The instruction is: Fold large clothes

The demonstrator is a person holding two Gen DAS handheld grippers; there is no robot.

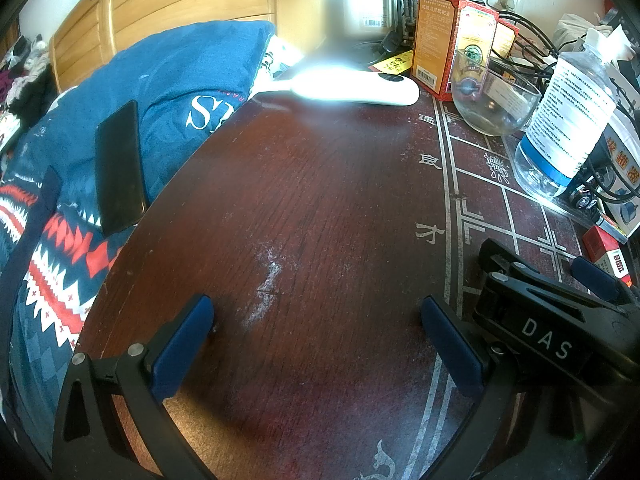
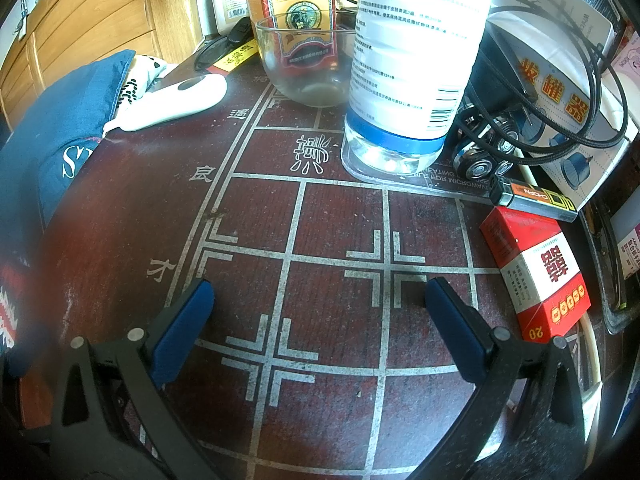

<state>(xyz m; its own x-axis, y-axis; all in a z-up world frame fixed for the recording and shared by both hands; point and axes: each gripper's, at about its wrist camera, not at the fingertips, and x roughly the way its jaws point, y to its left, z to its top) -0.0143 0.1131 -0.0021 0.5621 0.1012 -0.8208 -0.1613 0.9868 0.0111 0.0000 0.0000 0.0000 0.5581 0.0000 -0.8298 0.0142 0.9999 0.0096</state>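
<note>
Both released, the left hand-held gripper (image 1: 316,316) and right hand-held gripper (image 2: 320,300) hover over bare counter (image 1: 312,200), clutter crowding its far edge, blue bedding (image 1: 180,80) beside.

A large teal garment (image 1: 192,80) with white lettering lay bunched at ten o'clock, its edge touching the table rim, above a red, white and navy patterned fabric (image 1: 56,264) at eight o'clock.

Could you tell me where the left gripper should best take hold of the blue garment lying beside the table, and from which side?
I would grip the blue garment at its raised edge next to the table, coming over the tabletop from the right. There the cloth bunches into a fold that open jaws could pinch. The black phone lies on it further left, so keep clear of that. The left gripper is open.
</note>
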